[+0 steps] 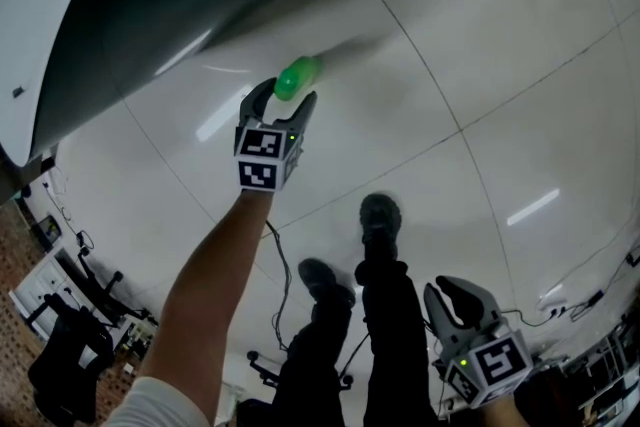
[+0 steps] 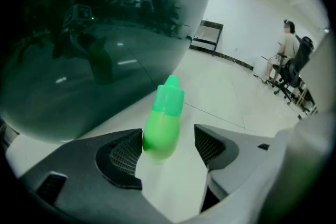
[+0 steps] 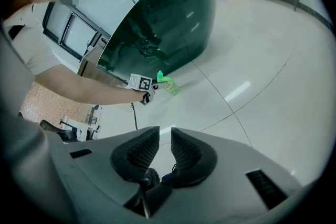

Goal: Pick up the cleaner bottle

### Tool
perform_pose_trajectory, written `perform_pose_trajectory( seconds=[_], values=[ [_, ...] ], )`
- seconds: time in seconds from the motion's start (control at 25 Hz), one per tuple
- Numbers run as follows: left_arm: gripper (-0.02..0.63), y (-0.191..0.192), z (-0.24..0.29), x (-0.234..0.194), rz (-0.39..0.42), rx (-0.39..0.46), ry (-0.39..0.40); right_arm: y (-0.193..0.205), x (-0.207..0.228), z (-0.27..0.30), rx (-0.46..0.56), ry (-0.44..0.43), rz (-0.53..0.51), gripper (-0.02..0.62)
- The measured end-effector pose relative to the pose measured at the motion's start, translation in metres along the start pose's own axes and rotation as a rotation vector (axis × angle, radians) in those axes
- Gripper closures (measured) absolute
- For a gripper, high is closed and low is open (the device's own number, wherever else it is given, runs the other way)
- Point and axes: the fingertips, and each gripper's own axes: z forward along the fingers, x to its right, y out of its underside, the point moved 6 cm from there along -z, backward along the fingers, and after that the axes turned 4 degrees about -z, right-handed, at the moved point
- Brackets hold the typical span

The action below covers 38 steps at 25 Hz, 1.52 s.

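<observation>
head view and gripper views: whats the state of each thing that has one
cleaner bottle: capped, between the left jaws, not clamped
left gripper: open, jaws wide on either side of the cleaner bottle
right gripper: empty, jaws only narrowly apart

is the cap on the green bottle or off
On: a lighter green cap sits fitted atop the green bottle.

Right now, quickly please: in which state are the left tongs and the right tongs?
Left tongs: open, with the green cleaner bottle between them, not clamped.
Right tongs: only slightly open, nothing between them.
</observation>
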Motion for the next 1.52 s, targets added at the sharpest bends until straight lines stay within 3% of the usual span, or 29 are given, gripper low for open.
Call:
perform_pose_trajectory(
  seconds=[0.36,0.72,0.96,1.04,1.52],
  values=[
    [0.301,-0.009,0.038,-0.004,0.121,0.005,0.028,0.002,0.011,0.012,-0.004,0.005,-0.016,0.520],
    [0.305,-0.015,0.051,-0.006,0.096,0.035,0.023,0.013,0.017,0.012,-0.028,0.016,-0.016,0.520],
    [0.413,-0.013,0.051,-0.008,0.154,0.011,-0.005,0.013,0.017,0.017,-0.018,0.022,-0.019,0.520],
    [0.422,-0.013,0.052,-0.007,0.168,0.002,-0.016,0.015,0.017,0.016,-0.021,0.024,-0.017,0.520],
    [0.428,-0.036,0.019,-0.001,0.069,0.054,-0.023,0.011,0.008,0.014,0.026,0.033,-0.020,0.520]
  ],
)
